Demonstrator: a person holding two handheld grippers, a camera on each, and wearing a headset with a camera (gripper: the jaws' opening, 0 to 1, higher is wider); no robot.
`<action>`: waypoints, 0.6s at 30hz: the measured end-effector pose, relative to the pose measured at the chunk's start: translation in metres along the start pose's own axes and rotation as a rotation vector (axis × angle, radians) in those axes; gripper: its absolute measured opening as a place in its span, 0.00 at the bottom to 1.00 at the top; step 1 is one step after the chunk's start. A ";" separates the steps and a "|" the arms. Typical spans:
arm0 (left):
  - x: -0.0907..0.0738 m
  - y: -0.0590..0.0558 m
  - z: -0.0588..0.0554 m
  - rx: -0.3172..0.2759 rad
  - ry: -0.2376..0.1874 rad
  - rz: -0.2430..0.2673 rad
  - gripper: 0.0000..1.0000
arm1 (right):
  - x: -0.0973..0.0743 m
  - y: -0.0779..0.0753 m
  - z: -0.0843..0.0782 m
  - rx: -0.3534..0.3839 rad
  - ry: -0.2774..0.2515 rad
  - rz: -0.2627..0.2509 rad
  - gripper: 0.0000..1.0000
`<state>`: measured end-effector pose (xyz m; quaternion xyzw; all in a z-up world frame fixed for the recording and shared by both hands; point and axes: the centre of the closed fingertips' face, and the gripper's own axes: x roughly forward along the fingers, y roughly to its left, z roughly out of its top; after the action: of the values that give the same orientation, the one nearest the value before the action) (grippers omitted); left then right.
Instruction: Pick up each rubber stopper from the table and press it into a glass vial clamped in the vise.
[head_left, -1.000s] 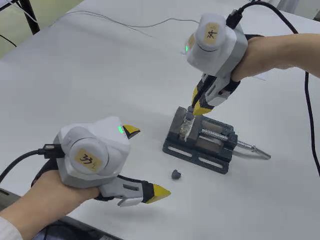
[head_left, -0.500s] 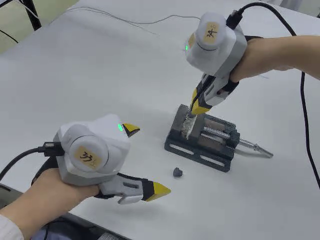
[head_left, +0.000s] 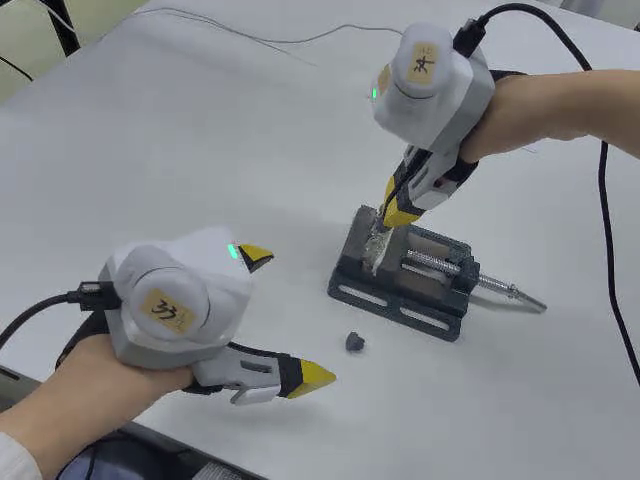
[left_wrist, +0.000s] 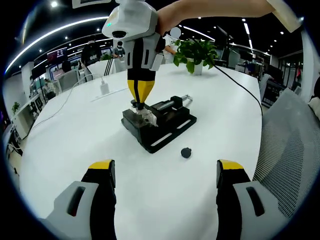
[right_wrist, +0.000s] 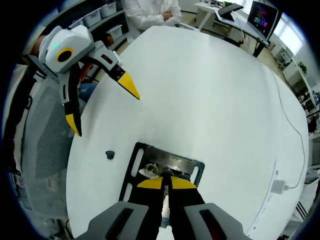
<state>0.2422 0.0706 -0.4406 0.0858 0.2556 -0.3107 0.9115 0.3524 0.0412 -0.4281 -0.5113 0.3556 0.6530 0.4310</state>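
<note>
Right gripper (head_left: 386, 220): fingers closed together, tips down on the mouth of the glass vial (head_left: 376, 247); anything pinched between them not discernible.
Glass vial: upright, clamped in the dark vise (head_left: 432, 292), at the end opposite the screw handle.
Rubber stopper (head_left: 354, 343): loose on the white surface (head_left: 200, 150), just beside the vise base.
Left gripper (head_left: 285, 316): fingers spread wide, empty, near the stopper but apart from it.
Writing: yellow sticker on each gripper body, handwritten marks, not legible.
</note>
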 end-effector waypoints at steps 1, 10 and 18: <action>0.000 0.000 0.000 0.000 0.001 0.001 0.82 | 0.000 0.000 0.000 0.002 -0.001 0.000 0.00; 0.001 0.000 0.000 -0.010 -0.004 0.005 0.81 | 0.002 -0.001 0.000 -0.029 0.066 -0.026 0.00; 0.004 0.000 0.000 -0.018 -0.007 0.005 0.81 | 0.003 -0.004 -0.001 0.055 0.079 0.003 0.00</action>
<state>0.2449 0.0691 -0.4429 0.0772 0.2548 -0.3065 0.9139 0.3557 0.0423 -0.4317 -0.5241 0.3910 0.6229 0.4294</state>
